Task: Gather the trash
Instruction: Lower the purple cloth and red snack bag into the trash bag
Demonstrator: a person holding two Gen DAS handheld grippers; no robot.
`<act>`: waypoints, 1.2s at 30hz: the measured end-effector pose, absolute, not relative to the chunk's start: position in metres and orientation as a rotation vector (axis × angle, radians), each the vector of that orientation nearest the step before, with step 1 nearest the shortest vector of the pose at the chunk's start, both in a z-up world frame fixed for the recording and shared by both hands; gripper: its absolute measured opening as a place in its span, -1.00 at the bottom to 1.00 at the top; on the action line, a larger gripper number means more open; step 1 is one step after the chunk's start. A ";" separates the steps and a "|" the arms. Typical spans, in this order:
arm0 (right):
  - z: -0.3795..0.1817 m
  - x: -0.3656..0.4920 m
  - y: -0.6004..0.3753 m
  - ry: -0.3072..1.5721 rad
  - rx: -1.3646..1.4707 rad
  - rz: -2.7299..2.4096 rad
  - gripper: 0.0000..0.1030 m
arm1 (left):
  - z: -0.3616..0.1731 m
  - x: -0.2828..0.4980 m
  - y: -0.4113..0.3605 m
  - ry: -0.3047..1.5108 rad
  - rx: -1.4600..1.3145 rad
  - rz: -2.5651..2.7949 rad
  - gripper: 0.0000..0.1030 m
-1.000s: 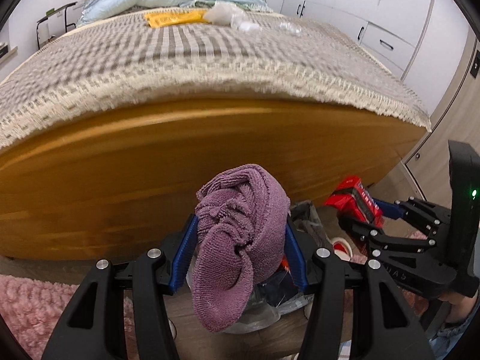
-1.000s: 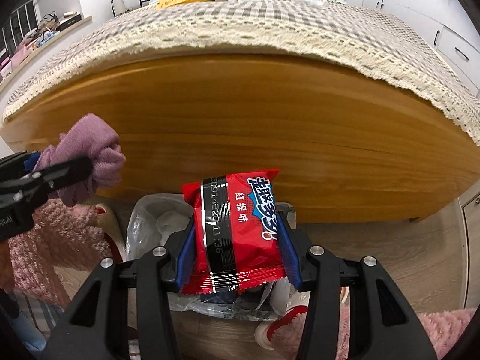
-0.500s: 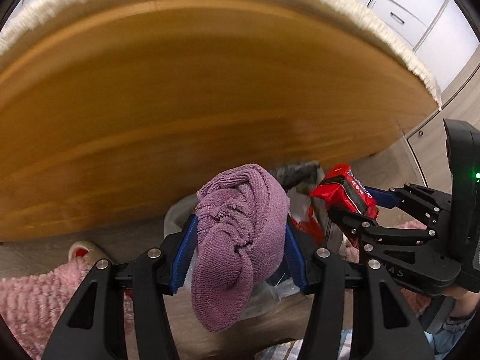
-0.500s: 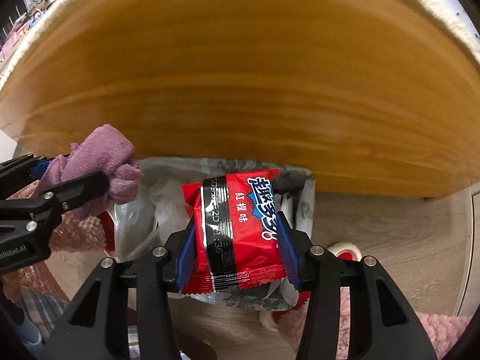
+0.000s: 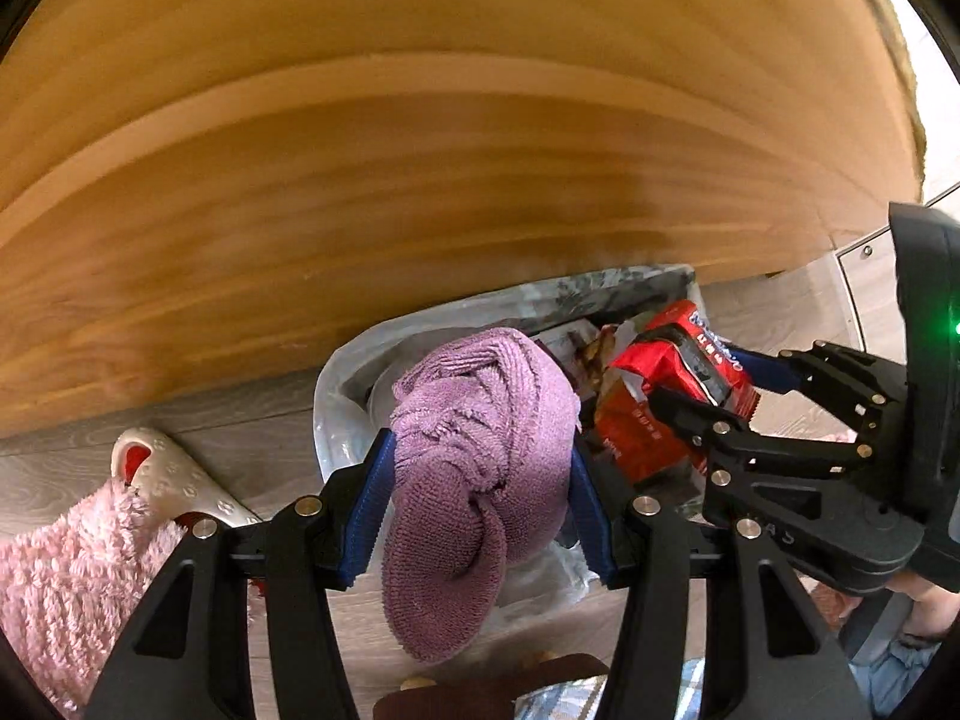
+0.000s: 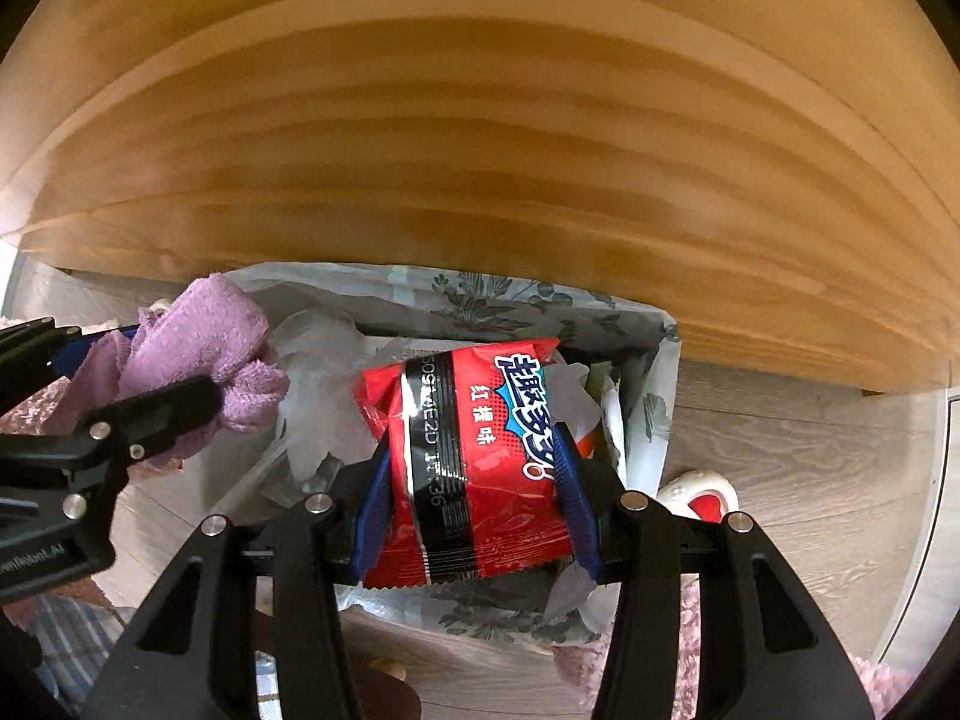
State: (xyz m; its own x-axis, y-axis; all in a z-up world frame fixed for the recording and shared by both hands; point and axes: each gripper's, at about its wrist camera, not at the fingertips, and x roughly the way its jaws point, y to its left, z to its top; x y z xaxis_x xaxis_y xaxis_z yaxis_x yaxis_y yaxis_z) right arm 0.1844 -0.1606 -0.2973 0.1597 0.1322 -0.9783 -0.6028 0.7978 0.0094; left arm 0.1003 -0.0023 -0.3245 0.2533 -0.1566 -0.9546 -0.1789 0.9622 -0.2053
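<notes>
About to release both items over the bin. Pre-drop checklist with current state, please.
1. Left gripper clamped on purple cloth: ok.
2. Right gripper clamped on red snack packet: ok.
3. Packet above the lined bin: ok.
4. Cloth fully over the bin opening: cannot tell, it sits near the left rim.
5. Grippers clear of each other: ok.
6. Room left in the bin: cannot tell, trash already inside.

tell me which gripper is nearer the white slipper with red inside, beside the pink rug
Left. The left gripper hangs just right of that slipper; the right gripper lies beyond it, across the bin.
</notes>
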 end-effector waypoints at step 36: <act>-0.329 0.169 -0.131 1.316 -0.540 0.522 -0.06 | -0.382 0.107 -0.006 1.424 -0.280 0.068 0.01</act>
State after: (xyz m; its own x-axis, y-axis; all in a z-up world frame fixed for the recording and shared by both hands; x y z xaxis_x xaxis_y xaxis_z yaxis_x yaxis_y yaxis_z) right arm 0.1694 -0.1312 -0.3294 0.1755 0.0513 -0.9831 -0.6362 0.7680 -0.0735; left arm 0.1065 -0.0059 -0.3823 0.1505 -0.1197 -0.9813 -0.2134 0.9653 -0.1505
